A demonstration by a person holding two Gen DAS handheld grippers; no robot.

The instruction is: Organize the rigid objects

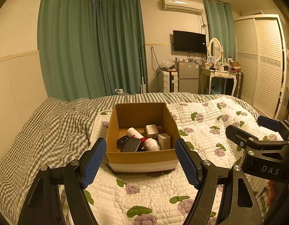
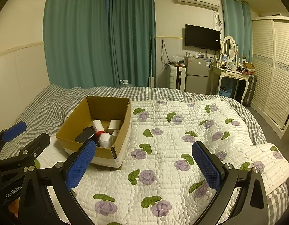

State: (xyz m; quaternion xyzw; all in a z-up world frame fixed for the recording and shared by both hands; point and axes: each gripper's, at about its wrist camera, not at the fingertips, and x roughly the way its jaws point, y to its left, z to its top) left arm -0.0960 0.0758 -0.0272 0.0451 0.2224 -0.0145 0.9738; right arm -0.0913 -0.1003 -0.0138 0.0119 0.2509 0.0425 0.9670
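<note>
1. Left wrist view: the left gripper hangs above the floral quilt with its blue-padded jaws spread wide and nothing between them
2. Straight ahead of it, just past the fingertips, an open cardboard box sits on the quilt, its lower front wall banded in white
3. Inside the box lie a white bottle with a red end, a black flat case, a small black remote, a white rounded container, a white cube and a pale grey upright block, all packed close and touching
4. At the right edge the right gripper shows from the side, its two fingers apart, over the quilt and well right of the box
5. A grey checked sheet covers the bed to the left, with green curtains behind it
6. Right wrist view: the right gripper is held wide, empty, over bare floral quilt
7. The cardboard box stands to the left, its near corner just beside the left-hand pad; the white bottle with a red end, black flat case and white cube show inside
8. At the far left the left gripper appears from the side, fingers apart, beside the box
9. A wall television, a small fridge and a dressing table stand at the far wall
</note>
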